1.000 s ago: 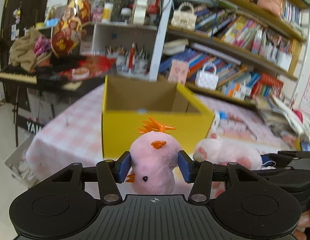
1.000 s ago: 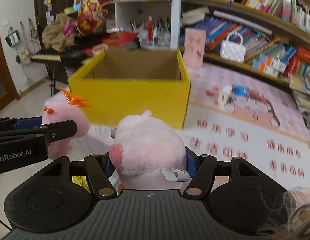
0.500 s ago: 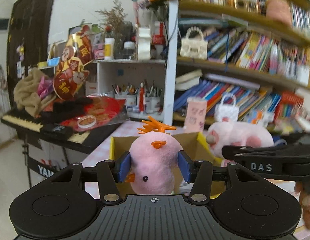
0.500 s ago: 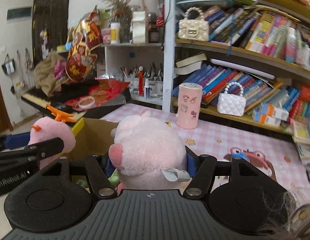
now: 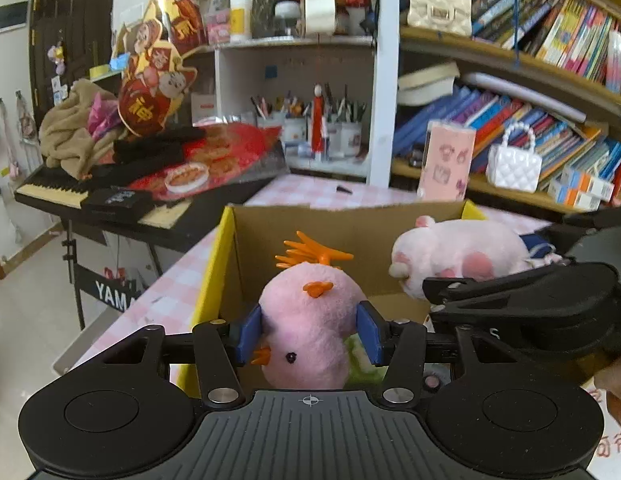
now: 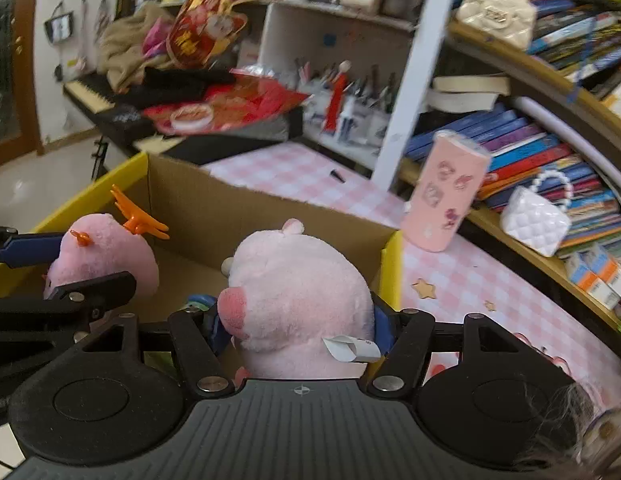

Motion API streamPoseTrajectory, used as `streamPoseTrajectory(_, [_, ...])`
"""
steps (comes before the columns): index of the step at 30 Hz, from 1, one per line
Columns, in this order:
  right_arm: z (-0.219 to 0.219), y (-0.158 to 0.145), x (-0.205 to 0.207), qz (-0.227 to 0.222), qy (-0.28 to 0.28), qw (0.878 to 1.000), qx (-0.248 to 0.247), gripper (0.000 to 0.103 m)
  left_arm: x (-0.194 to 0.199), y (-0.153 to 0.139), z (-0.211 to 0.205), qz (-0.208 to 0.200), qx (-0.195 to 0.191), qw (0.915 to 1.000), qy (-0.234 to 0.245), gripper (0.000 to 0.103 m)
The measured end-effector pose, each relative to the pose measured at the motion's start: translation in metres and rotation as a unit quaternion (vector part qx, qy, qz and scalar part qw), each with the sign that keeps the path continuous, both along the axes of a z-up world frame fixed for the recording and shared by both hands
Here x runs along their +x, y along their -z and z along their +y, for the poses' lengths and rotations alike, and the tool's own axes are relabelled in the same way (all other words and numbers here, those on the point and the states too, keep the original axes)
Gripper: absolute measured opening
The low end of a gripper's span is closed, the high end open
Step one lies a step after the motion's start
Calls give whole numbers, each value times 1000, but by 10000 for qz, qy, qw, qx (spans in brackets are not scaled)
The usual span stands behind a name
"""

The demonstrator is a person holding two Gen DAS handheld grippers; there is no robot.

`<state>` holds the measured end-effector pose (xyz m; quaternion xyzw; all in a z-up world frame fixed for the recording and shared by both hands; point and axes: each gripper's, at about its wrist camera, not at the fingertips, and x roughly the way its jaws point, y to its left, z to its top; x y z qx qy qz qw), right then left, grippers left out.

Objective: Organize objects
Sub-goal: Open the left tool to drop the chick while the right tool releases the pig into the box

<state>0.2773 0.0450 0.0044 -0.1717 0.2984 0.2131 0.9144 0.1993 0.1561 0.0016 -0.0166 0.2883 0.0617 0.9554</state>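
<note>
My left gripper (image 5: 308, 332) is shut on a pink plush chick (image 5: 310, 320) with an orange crest and holds it over the open yellow cardboard box (image 5: 214, 276). My right gripper (image 6: 298, 328) is shut on a pink plush pig (image 6: 298, 288) with a white tag, also over the box (image 6: 390, 264). In the left wrist view the pig (image 5: 454, 256) hangs to the right of the chick; in the right wrist view the chick (image 6: 106, 256) is at the left. Something green (image 5: 360, 368) lies in the box bottom.
The box stands on a pink checked tablecloth (image 6: 310, 176). A pink tumbler (image 6: 446, 196) stands just behind the box's right corner. Bookshelves (image 5: 510, 112) with white handbags (image 5: 514, 164) run behind. A keyboard piano (image 5: 70, 192) piled with things is at the left.
Both grippers have lifted their toys up from in front of the box and moved forward over its open top. Both are now tilted down into it.
</note>
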Motion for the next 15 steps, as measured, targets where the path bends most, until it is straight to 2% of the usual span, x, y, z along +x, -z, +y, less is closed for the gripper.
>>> streamPoseTrajectory(3, [6, 8, 11, 132, -52, 9998, -167, 64, 3, 2, -2, 47, 102, 9999, -45, 53])
streamPoseTrajectory(5, [7, 7, 14, 175, -67, 9996, -219, 65, 4, 0, -2, 23, 129, 9998, -148, 61])
streamPoseTrajectory(7, [5, 3, 13, -7, -88, 9996, -255, 73, 0, -5, 0, -63, 116, 9996, -259, 74])
streamPoseTrajectory(9, [1, -3, 9, -169, -144, 9995, -232, 76, -7, -13, 1, -259, 29, 9995, -187, 78])
streamPoseTrajectory(15, [-20, -32, -17, -497, 54, 9987, 143, 76, -38, -45, -5, -880, -124, 9960, 7, 81])
